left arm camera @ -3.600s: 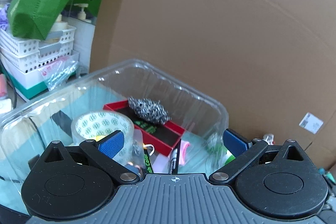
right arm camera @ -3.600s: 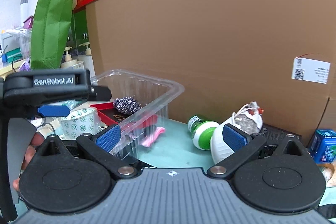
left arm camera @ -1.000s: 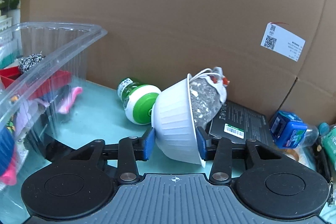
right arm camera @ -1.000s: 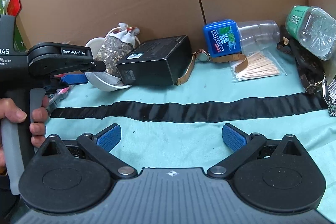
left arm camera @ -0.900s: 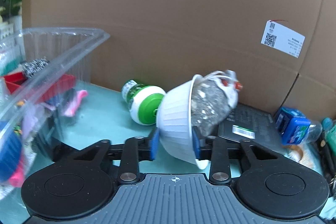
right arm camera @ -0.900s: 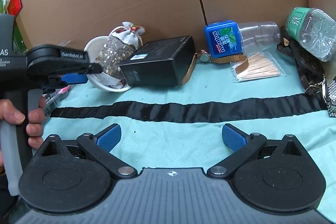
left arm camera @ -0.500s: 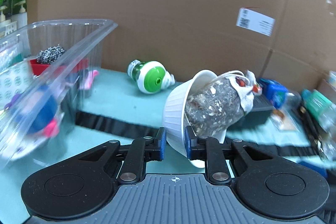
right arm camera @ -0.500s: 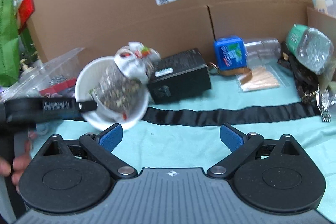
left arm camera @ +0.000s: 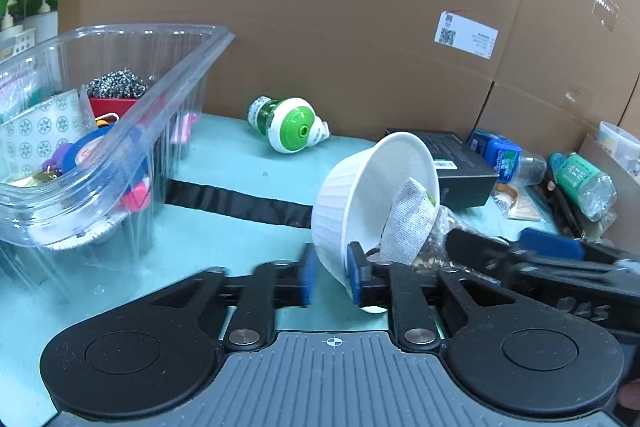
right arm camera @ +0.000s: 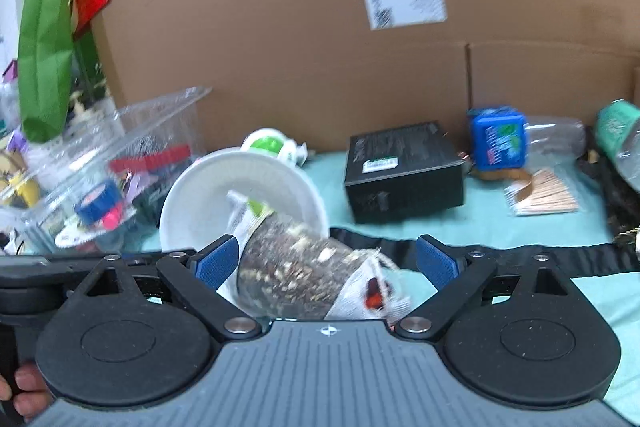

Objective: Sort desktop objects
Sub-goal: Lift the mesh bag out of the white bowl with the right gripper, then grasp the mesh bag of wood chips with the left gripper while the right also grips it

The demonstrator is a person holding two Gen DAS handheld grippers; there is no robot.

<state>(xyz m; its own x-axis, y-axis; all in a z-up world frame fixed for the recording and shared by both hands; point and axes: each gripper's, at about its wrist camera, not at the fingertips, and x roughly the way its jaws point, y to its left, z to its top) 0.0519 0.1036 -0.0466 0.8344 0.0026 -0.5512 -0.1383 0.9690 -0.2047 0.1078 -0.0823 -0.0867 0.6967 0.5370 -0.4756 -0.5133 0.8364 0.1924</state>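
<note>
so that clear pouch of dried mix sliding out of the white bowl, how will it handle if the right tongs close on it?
The pouch looks soft and loosely filled, so it will probably squash and sag rather than hold shape. Its clear film may be slippery. It lies between the open right tongs, its end still in the tilted white bowl pinched by the left tongs, so it may slide out.

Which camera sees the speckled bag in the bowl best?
The right wrist view: the speckled bag fills the space between the open right tongs. The left wrist view shows only its end poking from the white bowl.

White ribbed bowl (left arm camera: pixel 352 195), black box (right arm camera: pixel 404 171), teal cloth (left arm camera: pixel 248 163) with black stripe (left arm camera: pixel 240 201)
</note>
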